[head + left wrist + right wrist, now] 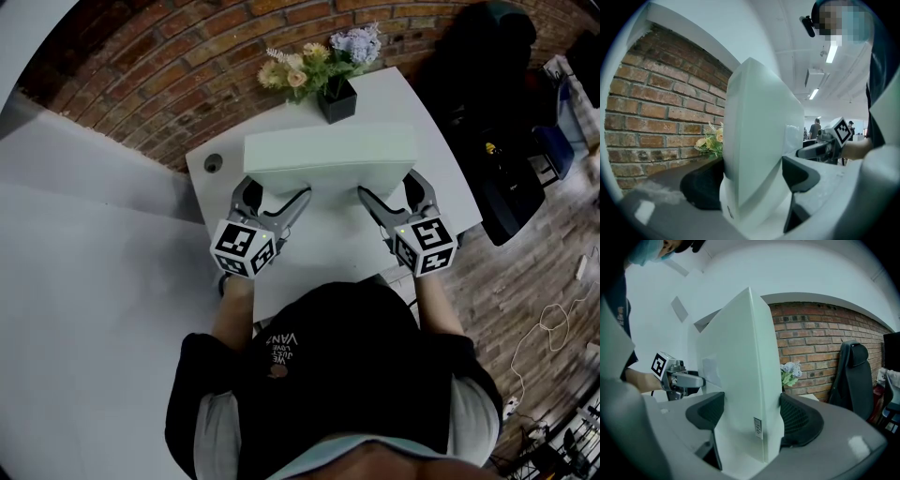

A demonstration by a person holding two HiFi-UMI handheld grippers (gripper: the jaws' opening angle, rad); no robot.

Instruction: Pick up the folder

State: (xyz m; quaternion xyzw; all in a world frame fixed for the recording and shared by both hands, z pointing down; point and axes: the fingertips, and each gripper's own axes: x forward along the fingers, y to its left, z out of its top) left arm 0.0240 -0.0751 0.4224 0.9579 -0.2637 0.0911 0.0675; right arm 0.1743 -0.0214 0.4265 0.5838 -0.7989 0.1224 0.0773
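A thick pale green-white folder (330, 157) is held lengthwise over the white table (328, 248), one gripper at each end. My left gripper (277, 191) clamps its left end. In the left gripper view the folder (759, 136) fills the gap of the left gripper (754, 180), with a dark pad against each face. My right gripper (389, 187) clamps the right end. The right gripper view shows the folder (740, 366) standing on edge inside the right gripper (752, 420), a small label on its spine.
A black pot of flowers (330, 77) stands at the table's far edge behind the folder. A round cable hole (214, 163) sits at the far left corner. A black office chair (502, 131) stands to the right, and a brick wall (187, 66) runs behind.
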